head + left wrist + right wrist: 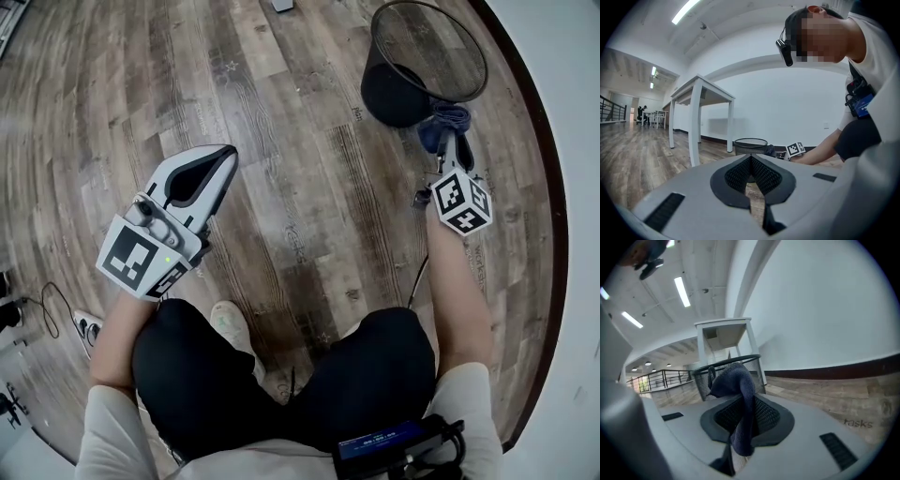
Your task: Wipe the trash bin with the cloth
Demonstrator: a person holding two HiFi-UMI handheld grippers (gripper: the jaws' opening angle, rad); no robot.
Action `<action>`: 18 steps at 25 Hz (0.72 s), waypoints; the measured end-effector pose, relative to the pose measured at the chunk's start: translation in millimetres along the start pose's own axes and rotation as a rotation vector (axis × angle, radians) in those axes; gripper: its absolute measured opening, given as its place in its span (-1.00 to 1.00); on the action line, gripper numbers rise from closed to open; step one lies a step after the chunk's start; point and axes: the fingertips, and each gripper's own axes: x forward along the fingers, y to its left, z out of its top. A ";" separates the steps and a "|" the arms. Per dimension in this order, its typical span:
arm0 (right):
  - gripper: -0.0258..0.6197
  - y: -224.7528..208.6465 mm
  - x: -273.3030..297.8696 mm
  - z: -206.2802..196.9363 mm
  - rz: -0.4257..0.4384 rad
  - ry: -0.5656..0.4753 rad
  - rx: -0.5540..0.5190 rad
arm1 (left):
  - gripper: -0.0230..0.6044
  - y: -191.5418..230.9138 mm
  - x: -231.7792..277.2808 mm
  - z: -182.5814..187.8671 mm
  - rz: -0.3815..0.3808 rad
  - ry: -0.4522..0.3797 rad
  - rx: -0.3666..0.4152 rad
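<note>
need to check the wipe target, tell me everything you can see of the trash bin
The trash bin is a round black wire-mesh basket with a thin hoop rim, narrowing to a darker base. It stands upright on the wood floor near the white wall, apparently empty. The dark blue cloth, clamped in the right gripper, seems to touch its outer side below the rim.

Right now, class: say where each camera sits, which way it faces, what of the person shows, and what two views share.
Head view: on the head, steeply down at the floor; forearms, legs, left claw, right claw.
Left gripper view: on that claw, level towards the trash bin; torso, right arm.
Right gripper view: past its clamped cloth to the bin; barely any body.
Shared: the bin, all three.
</note>
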 end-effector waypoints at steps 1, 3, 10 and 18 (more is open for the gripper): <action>-0.74 -12.1 2.9 2.7 -0.025 -0.012 0.032 | -0.90 0.0 -0.9 -0.1 0.001 0.004 0.001; -0.74 -30.7 12.0 10.0 -0.057 -0.030 0.067 | -0.90 1.4 -3.2 0.0 0.006 0.011 0.003; -0.74 -49.5 25.3 22.9 -0.072 -0.045 0.065 | -0.90 2.9 -7.7 -3.2 0.020 0.023 0.002; -0.74 52.3 -17.3 -49.1 0.160 0.072 0.002 | -0.90 0.8 2.2 -7.1 -0.007 0.029 -0.006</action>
